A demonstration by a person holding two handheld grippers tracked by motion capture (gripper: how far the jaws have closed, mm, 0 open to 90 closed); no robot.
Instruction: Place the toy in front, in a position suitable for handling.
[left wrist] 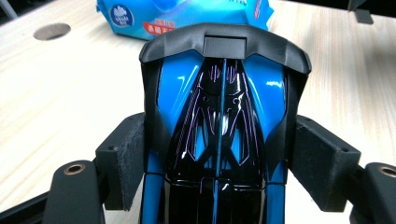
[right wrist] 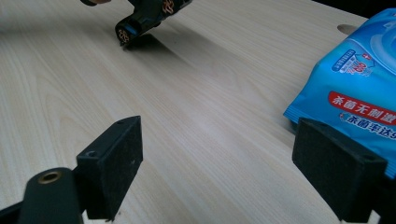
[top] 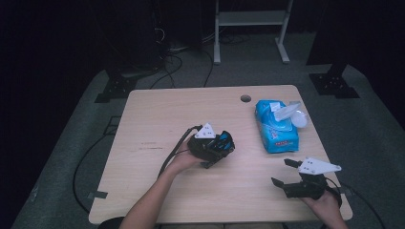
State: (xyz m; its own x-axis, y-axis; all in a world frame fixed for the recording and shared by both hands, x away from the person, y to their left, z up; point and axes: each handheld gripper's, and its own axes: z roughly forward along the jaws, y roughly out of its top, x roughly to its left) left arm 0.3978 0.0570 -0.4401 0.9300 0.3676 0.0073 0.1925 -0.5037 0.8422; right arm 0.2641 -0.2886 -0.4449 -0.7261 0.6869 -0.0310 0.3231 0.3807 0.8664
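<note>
My left gripper (top: 220, 148) is shut on a blue and black toy car (top: 222, 141) above the middle of the wooden table (top: 167, 109). In the left gripper view both pads (left wrist: 122, 158) press the car's (left wrist: 219, 93) sides, and its nose points toward a blue wet-wipes pack (left wrist: 187, 14). My right gripper (top: 281, 172) stands open at the front right, with nothing between its jaws. From the right gripper view (right wrist: 224, 168) the wipes pack (right wrist: 359, 88) lies just beyond the right pad, and the held car (right wrist: 140, 23) hangs at the far top left.
The wipes pack (top: 276, 126), with a white sheet sticking out of its top, lies at the table's right. A round cable hole (top: 245, 98) sits near the far edge. Black stands, cables and a white frame (top: 250, 28) stand on the floor behind.
</note>
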